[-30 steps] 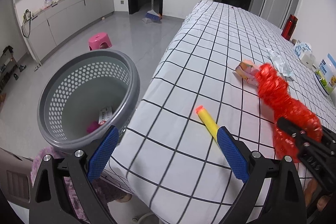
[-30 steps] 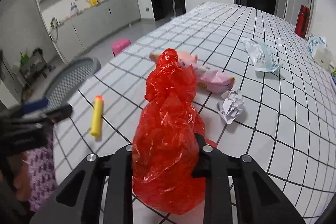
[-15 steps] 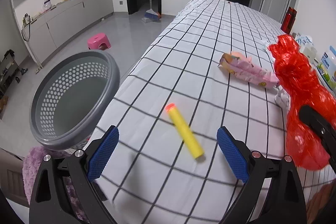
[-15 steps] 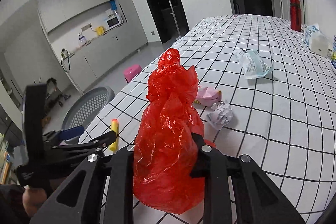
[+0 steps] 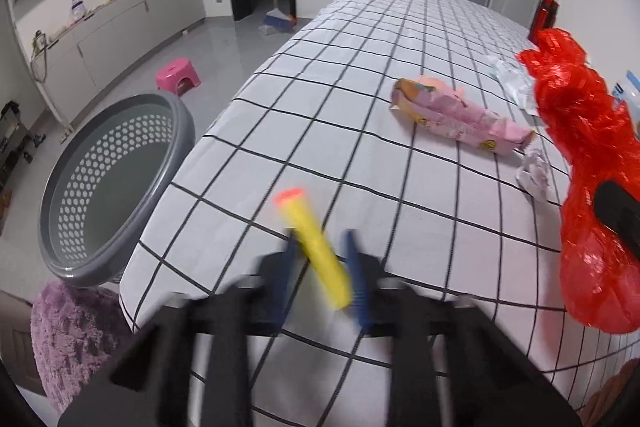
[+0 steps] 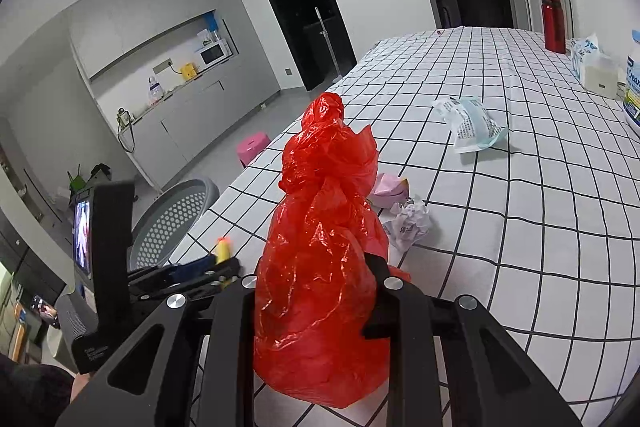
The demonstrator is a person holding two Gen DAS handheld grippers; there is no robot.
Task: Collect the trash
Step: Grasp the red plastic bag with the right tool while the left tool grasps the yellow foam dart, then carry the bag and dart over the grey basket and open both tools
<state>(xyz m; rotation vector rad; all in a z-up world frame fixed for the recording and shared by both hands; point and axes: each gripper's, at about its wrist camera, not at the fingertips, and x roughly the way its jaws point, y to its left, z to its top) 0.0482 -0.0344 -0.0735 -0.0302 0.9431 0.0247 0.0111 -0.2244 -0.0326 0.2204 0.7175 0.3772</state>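
At the table's near edge, the left gripper (image 5: 320, 267) has its blue pads drawn in against a yellow foam dart (image 5: 314, 247), which slants up between them with its orange tip away from the camera; motion blur leaves it unclear whether the grip is firm. The right gripper (image 6: 316, 291) is clamped on a crumpled red bag (image 6: 320, 251), held upright above the checked cloth. The grey basket (image 5: 120, 179) stands on the floor just left of the table edge, its open mouth facing up. To finish this step well, the dart probably wants a settled pinch near its middle before lifting, then a short carry left to above the basket's mouth before release. A pink wrapper (image 5: 460, 119), a paper ball (image 6: 408, 223) and a pale packet (image 6: 472, 125) lie farther along the table from the basket.
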